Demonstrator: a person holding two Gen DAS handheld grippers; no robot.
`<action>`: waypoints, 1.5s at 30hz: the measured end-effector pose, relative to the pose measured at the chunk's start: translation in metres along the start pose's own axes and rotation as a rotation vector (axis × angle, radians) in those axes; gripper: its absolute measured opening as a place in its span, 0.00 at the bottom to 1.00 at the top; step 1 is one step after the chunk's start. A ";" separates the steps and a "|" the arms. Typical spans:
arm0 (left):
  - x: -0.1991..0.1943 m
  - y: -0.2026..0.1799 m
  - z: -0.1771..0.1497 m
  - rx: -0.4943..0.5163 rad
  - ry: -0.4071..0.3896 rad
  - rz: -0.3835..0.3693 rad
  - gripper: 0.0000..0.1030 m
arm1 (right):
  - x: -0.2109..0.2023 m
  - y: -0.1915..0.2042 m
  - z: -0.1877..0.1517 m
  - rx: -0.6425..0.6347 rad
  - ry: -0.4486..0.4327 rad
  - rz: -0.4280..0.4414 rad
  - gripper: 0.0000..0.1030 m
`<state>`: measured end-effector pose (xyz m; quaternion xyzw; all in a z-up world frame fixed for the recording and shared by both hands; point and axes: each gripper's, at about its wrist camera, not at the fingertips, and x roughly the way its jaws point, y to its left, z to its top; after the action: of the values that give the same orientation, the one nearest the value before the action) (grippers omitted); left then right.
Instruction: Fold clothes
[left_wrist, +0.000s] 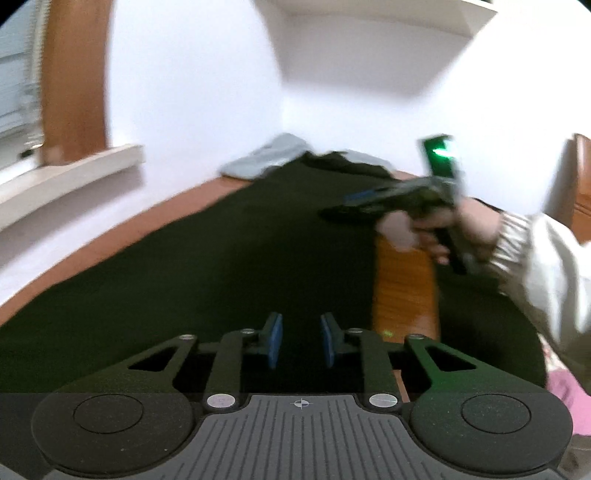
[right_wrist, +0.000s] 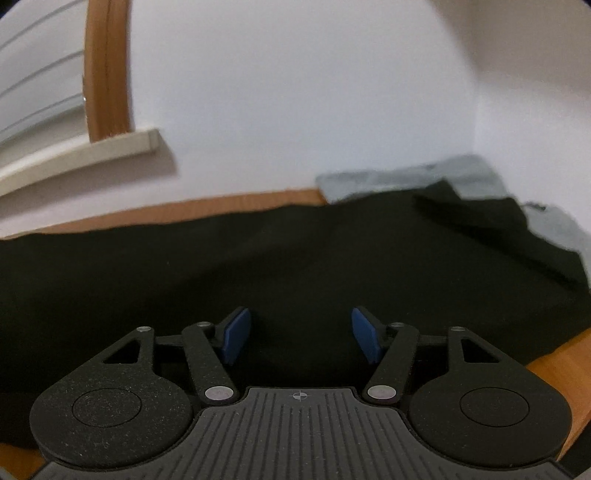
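Black garment (right_wrist: 258, 266) lies spread over the wooden table (right_wrist: 554, 373), directly ahead of both claws, a grey garment (right_wrist: 406, 177) beyond it. Left gripper (left_wrist: 301, 339) stands narrowly parted, right gripper (right_wrist: 301, 339) wide; neither holds anything. Soft, limp, light cloth, likely; pinch an edge or corner.

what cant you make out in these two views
- Right gripper, left wrist view: motion blur smears its tips.
- Dark green cloth garment, both views: gripper bodies and frame edges cut off its outline.
- Pale grey crumpled garment: partly under the dark one, type unclear.
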<state>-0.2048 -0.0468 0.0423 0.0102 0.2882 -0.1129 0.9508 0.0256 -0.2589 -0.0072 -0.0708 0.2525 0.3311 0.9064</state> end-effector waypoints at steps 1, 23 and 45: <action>0.003 -0.007 0.000 0.014 0.011 0.002 0.25 | 0.002 -0.001 0.002 0.003 0.010 0.006 0.60; 0.003 0.026 0.038 -0.111 -0.028 0.015 0.03 | -0.023 -0.025 -0.012 0.148 -0.170 -0.021 0.55; 0.021 0.050 0.004 -0.170 -0.019 -0.105 0.03 | -0.057 -0.087 -0.037 0.464 -0.227 0.003 0.53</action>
<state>-0.1747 -0.0028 0.0313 -0.0867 0.2876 -0.1381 0.9438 0.0283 -0.3696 -0.0139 0.1770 0.2186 0.2714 0.9205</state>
